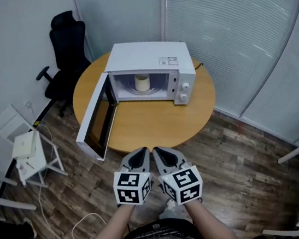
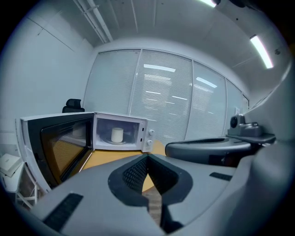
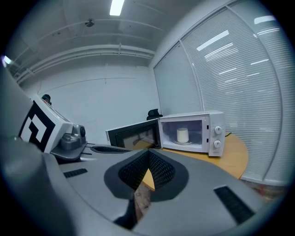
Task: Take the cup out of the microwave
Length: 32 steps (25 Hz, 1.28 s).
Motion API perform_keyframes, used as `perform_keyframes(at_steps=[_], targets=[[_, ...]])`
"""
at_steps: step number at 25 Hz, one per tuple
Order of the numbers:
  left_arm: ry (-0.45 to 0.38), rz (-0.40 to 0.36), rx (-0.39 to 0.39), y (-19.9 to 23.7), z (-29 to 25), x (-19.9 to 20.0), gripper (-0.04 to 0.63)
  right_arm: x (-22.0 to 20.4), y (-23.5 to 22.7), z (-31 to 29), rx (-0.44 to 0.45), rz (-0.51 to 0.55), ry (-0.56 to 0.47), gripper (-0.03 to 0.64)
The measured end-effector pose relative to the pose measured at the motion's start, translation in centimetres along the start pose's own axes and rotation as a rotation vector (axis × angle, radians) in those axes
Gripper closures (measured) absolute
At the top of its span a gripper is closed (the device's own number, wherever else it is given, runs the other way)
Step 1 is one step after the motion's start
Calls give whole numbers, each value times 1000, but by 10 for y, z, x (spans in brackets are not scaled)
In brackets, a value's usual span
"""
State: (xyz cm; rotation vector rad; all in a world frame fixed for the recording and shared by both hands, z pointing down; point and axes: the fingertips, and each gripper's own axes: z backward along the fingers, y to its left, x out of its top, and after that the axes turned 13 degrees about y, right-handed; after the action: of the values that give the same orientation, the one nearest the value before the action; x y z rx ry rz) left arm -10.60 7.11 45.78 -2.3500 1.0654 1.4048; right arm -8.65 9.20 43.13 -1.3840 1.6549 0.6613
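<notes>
Head view: one cup (image 1: 142, 82) inside one microwave (image 1: 149, 55).

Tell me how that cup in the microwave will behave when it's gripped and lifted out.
The cup looks plain, pale and straight-sided, so it is probably stiff and possibly slippery. It stands upright and free on the turntable in the microwave, so a sideways nudge might tip or slide it. Its contents, and so its weight, cannot be seen.

Round wooden table (image 1: 150, 122), black office chair (image 1: 66, 45), small white stand (image 1: 26, 144); cable on floor (image 1: 87, 215)
</notes>
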Motion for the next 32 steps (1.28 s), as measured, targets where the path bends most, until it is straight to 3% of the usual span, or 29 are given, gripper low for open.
perform_keyframes(at_steps=[8, 18, 32], targets=[[25, 4, 53, -12, -53, 22, 588, 8, -59, -15, 56, -5, 7, 601], [24, 14, 94, -10, -90, 37, 588, 19, -99, -26, 75, 2, 5, 601], [-22, 17, 53, 75, -174, 90, 588, 64, -146, -117, -6, 7, 35, 601]])
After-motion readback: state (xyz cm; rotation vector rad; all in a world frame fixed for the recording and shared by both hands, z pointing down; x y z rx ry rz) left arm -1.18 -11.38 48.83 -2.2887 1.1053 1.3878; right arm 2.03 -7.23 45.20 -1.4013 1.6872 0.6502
